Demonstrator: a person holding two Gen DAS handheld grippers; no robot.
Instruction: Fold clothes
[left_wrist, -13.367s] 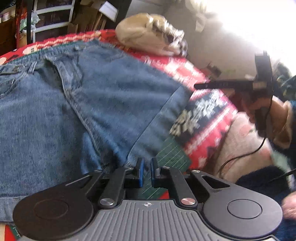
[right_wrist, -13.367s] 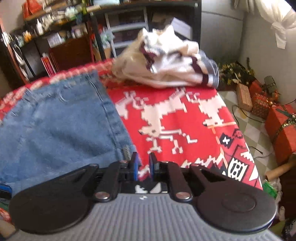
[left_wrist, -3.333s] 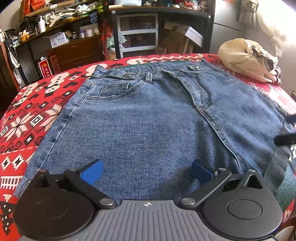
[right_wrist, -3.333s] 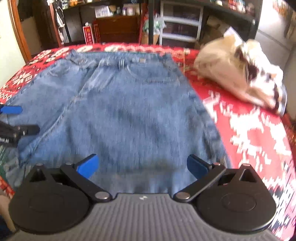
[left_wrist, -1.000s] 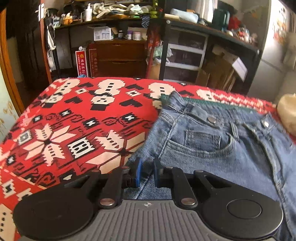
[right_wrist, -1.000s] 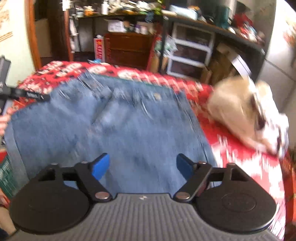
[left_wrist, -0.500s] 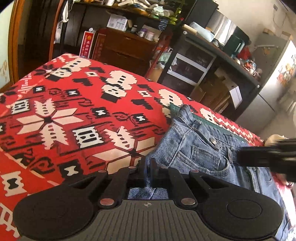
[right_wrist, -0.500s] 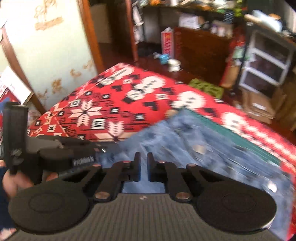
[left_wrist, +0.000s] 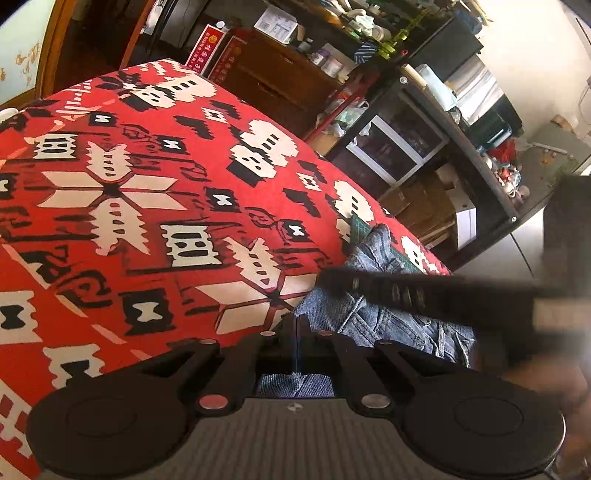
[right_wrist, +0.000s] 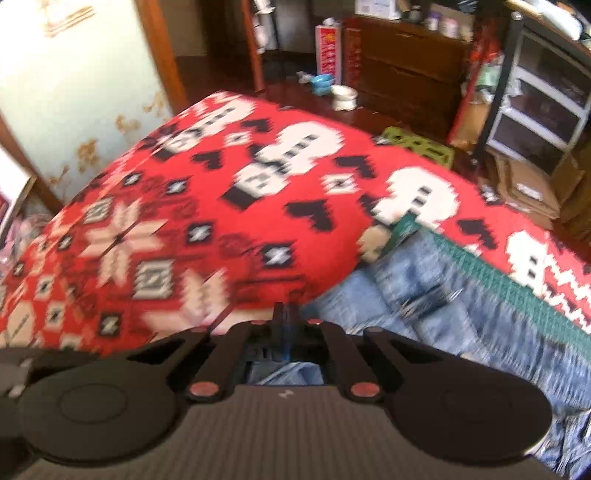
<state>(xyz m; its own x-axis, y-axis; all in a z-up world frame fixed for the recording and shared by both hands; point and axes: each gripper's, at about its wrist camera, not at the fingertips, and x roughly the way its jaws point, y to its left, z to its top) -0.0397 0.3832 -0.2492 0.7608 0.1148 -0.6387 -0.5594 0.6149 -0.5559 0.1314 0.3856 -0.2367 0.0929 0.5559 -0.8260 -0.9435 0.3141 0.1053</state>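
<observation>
- Pinching denim on both sides right now: the left gripper (left_wrist: 297, 325) has its fingers pressed tight together with the edge of the jeans (left_wrist: 376, 321) caught between them, blue fabric showing just behind the tips.
- Same deal with the right gripper (right_wrist: 285, 314), fingers clamped together on the jeans (right_wrist: 436, 295), denim bunched up under the tips. That view is pretty motion-blurred, so fine detail is a wash.
- From the left wrist camera, the right gripper (left_wrist: 424, 295) cuts across as a dark blurry bar at about 3 o'clock, right over the crumpled waistband area.
- Jeans sit from the tips out toward 2–4 o'clock in both views, rumpled, lying on the red blanket (left_wrist: 147, 203) with the white and black knit-style pattern.
- A strip of green mat (right_wrist: 509, 288) peeks out along the far edge of the denim, around 2 o'clock in the right wrist view.
- Further out at 12–2 o'clock: dark shelving (left_wrist: 461, 122) with plastic drawers and a wooden cabinet (right_wrist: 402, 66).
</observation>
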